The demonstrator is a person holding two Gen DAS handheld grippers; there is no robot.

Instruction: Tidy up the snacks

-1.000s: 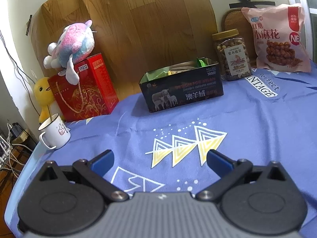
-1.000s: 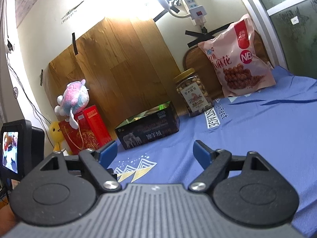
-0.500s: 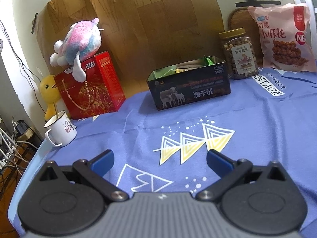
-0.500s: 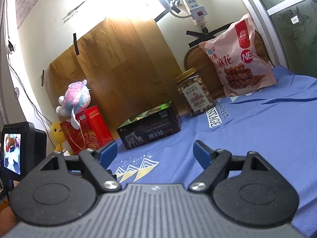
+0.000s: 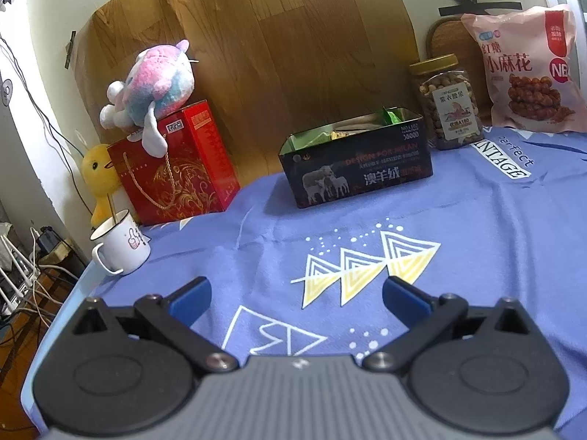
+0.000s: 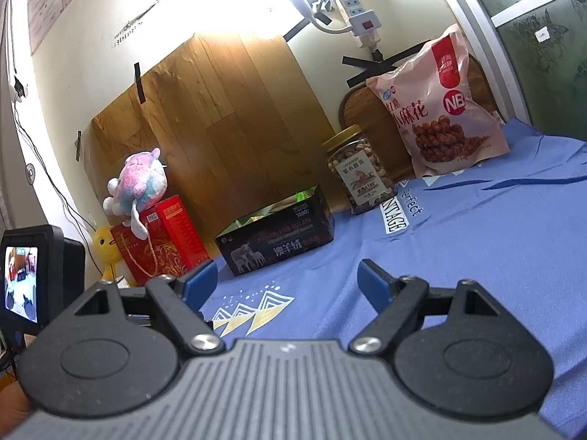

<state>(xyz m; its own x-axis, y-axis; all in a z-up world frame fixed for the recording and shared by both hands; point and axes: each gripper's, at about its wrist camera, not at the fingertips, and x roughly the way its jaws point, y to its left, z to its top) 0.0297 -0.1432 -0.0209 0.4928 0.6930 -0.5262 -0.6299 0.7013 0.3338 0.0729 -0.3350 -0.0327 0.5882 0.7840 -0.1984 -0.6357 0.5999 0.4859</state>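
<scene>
With both your grippers' jaws wide and empty, the nut jar [image 6: 361, 169] stands upright ahead-right, nearer your right gripper [image 6: 286, 280] than your left gripper [image 5: 295, 295].

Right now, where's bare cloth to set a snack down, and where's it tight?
Free: the blue printed tablecloth from the open black tin box forward to both open grippers, left and right. Crowded: the back edge, with red gift box, tin, clear nut jar and pink snack bag; white mug at the left corner.
</scene>
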